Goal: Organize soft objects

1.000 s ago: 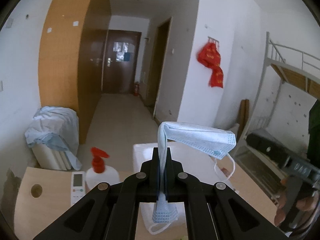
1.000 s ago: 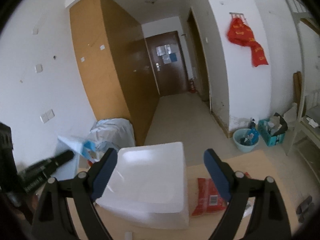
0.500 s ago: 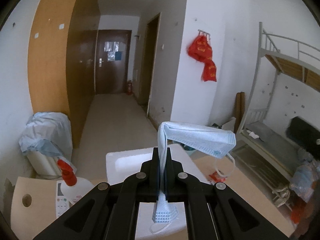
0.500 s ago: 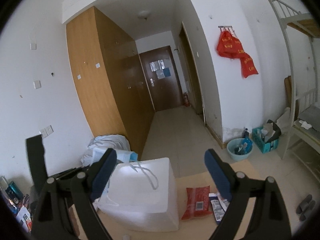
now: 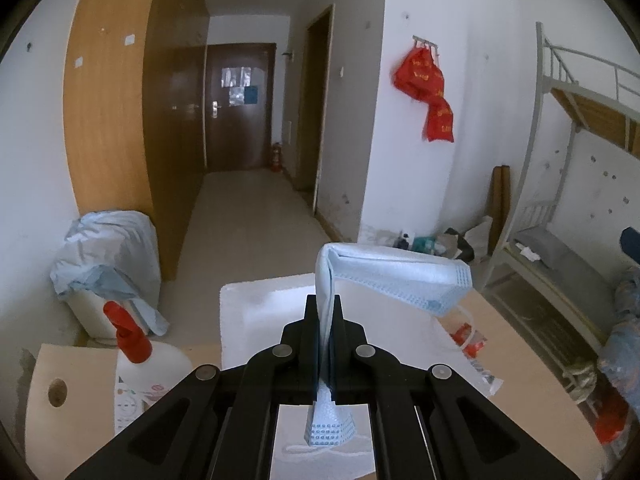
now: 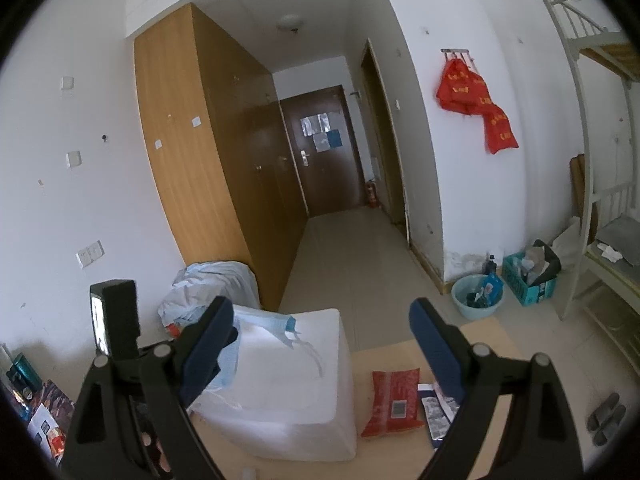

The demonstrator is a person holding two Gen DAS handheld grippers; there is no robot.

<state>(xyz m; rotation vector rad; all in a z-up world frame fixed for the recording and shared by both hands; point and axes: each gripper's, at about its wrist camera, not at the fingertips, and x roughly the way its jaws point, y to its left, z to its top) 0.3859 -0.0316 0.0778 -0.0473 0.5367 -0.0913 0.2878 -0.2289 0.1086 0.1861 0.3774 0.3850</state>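
Pinching a folded pale-blue pleated face mask, the left gripper held it above the white foam box, its free end drooping toward three o'clock; the right gripper gaped empty.

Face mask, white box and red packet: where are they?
face mask (image 5: 394, 276), left wrist view, on its folded blue panel
white box (image 6: 296, 380), right wrist view, on its top
red packet (image 6: 394, 402), right wrist view, on its middle

The face mask is light blue, the box white, the packet red, the desk light wood.
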